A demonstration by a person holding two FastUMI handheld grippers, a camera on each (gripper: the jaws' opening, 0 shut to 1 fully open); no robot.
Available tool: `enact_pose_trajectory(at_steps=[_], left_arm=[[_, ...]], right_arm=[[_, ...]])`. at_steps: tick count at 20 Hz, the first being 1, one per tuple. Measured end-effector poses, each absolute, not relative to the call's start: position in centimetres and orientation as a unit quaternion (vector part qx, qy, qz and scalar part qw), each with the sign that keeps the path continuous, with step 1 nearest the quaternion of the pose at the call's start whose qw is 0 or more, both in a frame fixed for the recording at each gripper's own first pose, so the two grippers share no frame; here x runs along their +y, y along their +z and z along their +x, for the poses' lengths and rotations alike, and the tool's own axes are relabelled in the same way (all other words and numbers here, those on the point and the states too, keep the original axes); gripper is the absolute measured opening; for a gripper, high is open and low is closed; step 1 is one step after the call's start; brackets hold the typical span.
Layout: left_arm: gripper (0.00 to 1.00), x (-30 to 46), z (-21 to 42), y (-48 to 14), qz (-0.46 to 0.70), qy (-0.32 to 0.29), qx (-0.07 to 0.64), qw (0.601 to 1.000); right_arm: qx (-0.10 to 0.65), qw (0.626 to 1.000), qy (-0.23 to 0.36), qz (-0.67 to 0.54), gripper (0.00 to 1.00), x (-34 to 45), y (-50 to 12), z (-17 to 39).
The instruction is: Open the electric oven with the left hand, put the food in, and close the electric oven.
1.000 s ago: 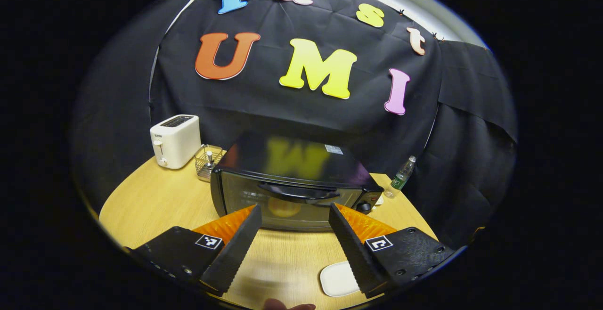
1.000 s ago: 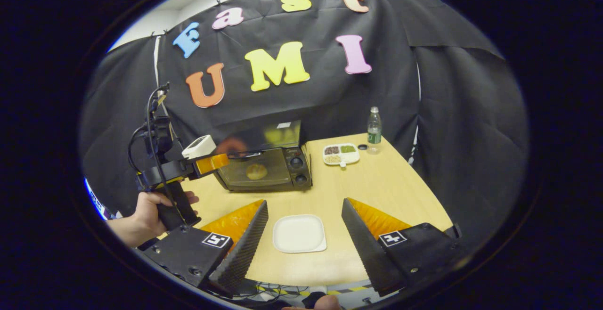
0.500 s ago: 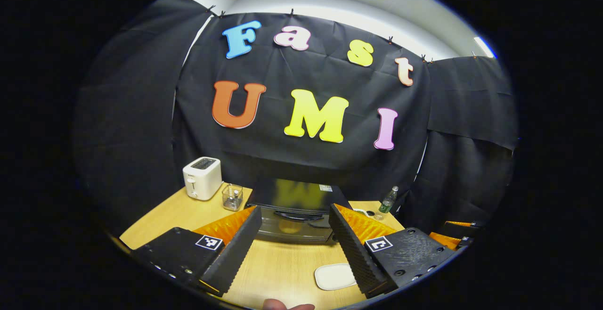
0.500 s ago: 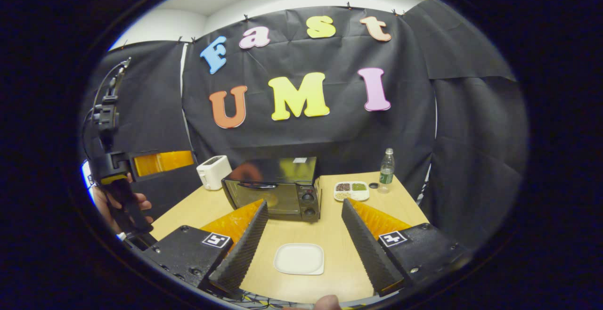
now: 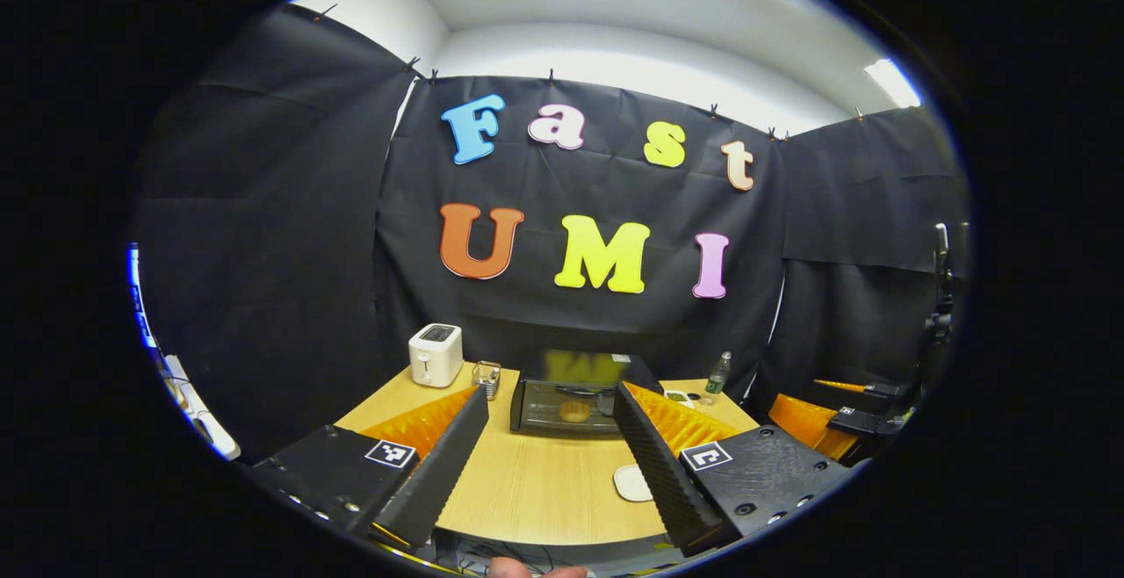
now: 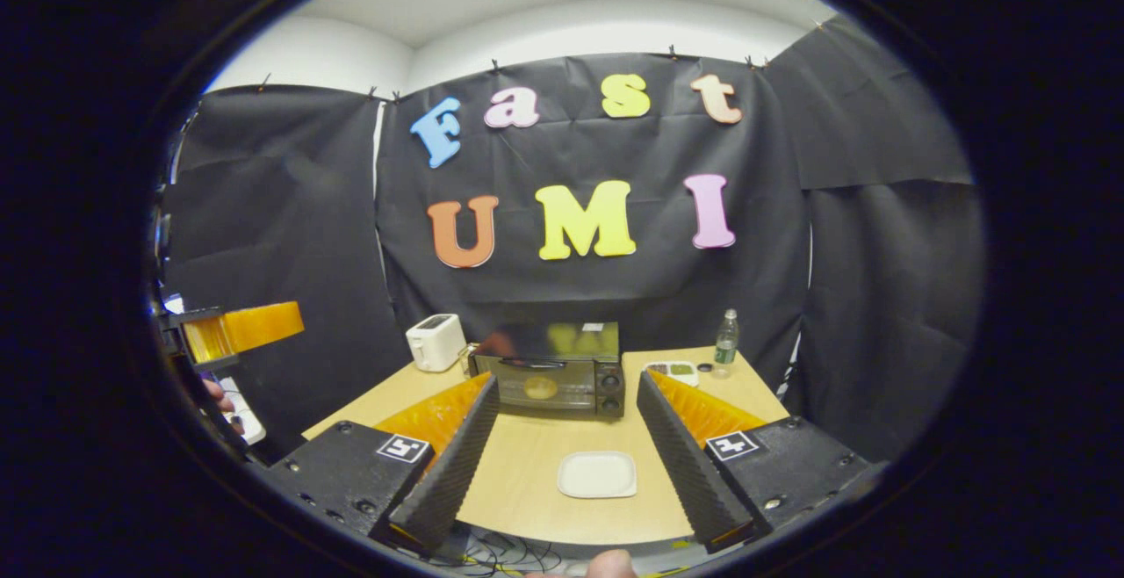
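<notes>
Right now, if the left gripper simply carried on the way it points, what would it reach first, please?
Probably the electric oven, at its closed glass door; bare table lies between it and the open left gripper. Depth is unclear.

black oven [image 6: 549,374], white plate [image 6: 597,474], white toaster [image 6: 436,342], light wood table [image 6: 527,473]

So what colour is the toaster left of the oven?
White: the small slot toaster, clearest in the right gripper view.

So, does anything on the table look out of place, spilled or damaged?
Nothing stands out. The oven stands upright with its door shut and the food inside; the white plate lies flat, and the bottle and toaster stand upright.
</notes>
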State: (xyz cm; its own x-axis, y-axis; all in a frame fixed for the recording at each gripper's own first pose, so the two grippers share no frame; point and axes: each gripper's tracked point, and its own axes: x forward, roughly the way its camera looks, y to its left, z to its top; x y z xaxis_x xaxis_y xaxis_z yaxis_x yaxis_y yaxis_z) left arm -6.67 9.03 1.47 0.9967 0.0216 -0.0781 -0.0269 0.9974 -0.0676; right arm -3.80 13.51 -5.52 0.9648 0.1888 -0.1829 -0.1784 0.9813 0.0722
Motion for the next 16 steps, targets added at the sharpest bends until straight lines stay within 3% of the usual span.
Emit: enact_pose_trajectory(at_steps=[7, 16], left_arm=[[0.94, 10.5, -12.7, 1.5, -0.039, 0.02, 0.025, 0.999], [0.94, 9.6, -15.0, 0.1, -0.022, 0.01, 0.035, 0.999]], right_arm=[[0.098, 0.99, 0.096, 0.015, 0.96, 16.0, -5.4, -9.1], [0.105, 0.989, 0.108, 0.0, 0.96, 16.6, -6.0, -11.1]])
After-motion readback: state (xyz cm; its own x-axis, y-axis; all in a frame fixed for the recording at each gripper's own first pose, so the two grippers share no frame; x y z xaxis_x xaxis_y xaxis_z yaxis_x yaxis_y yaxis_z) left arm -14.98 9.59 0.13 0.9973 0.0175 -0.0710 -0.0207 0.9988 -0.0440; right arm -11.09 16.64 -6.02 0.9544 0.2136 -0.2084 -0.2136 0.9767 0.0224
